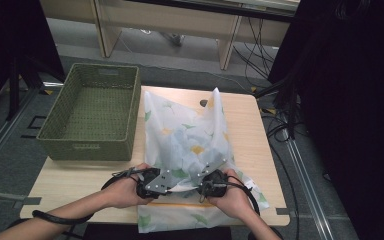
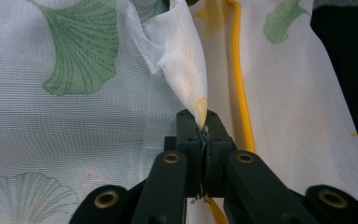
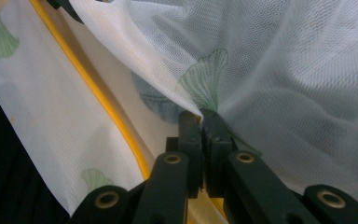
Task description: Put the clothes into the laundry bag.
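Note:
A sheer white cloth (image 1: 190, 140) printed with green leaves and a yellow stripe lies along the wooden table (image 1: 252, 135), partly folded over itself. My left gripper (image 1: 172, 186) is shut on a corner of the cloth (image 2: 186, 70) near the front edge. My right gripper (image 1: 196, 184) sits close beside it, shut on the cloth (image 3: 242, 65) too. In both gripper views the black jaws pinch the mesh fabric, and the yellow stripe (image 3: 98, 93) runs past them. A far corner of the cloth stands up in a peak (image 1: 215, 97).
A green woven basket (image 1: 95, 112) stands empty at the table's left side, right beside the cloth. The cloth's front hem hangs over the table's near edge. Cables and dark equipment (image 1: 290, 105) lie on the floor to the right of the table.

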Demonstrator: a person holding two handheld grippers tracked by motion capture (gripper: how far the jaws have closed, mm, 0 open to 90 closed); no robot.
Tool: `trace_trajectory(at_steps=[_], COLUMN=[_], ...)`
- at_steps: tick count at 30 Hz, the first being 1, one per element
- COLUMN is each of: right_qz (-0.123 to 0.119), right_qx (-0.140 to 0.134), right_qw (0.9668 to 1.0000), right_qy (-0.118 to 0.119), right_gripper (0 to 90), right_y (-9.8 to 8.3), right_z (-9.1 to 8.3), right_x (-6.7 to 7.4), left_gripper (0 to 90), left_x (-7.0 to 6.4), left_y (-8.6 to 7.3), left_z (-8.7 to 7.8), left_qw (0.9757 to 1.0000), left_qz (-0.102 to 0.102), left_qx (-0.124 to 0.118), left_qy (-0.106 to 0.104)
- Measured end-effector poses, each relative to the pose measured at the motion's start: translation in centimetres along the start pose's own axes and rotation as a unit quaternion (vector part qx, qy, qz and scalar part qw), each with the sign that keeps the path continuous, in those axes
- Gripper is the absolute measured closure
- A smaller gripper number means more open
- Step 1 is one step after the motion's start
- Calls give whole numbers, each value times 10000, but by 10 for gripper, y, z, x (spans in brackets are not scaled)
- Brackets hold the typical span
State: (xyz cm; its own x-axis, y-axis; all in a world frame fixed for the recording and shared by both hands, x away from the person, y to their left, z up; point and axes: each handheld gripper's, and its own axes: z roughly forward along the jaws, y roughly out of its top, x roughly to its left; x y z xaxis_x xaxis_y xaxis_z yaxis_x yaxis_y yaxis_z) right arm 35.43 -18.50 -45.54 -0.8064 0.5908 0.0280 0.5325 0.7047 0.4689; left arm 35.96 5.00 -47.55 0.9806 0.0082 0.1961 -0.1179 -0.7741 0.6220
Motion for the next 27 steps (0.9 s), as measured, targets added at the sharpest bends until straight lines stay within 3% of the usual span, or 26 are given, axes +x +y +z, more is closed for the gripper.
trace_trajectory(at_steps=[1,3,4,6,12,18,19,24,26,27], right_qz=[-127,-113,27,-117,-42,108,242,223,347,585], right_qx=[34,154,259,340,456,390,372,100,25,42], right_qw=[9999,9998,9996,9993,9988,9991,9990,9995,9991,9980], right_qy=[25,29,49,82,149,105,62,-179,-228,-231], right_gripper=[892,892,892,892,891,891,891,890,890,889], right_y=[0,-1,-2,-2,-3,8,11,25,29,30], right_z=[3,6,7,11,18,28,29,36,38,37], right_x=[-2,-1,1,0,-2,-16,-19,-38,-42,-41], left_gripper=[874,874,874,874,875,876,876,877,876,876], left_x=[-1,-2,-2,-2,1,12,16,39,46,49], left_y=[0,-1,-1,-2,-1,0,-1,-5,-7,-8], left_z=[3,6,7,10,18,21,21,25,25,24], left_qw=[10000,9999,9998,9996,9992,9983,9981,9955,9927,9932], left_qz=[-18,-17,-37,-55,-72,-65,-132,-478,-675,-562], left_qx=[42,152,197,270,361,548,550,541,545,605], left_qy=[-36,-68,-68,-81,-120,188,252,618,843,822])
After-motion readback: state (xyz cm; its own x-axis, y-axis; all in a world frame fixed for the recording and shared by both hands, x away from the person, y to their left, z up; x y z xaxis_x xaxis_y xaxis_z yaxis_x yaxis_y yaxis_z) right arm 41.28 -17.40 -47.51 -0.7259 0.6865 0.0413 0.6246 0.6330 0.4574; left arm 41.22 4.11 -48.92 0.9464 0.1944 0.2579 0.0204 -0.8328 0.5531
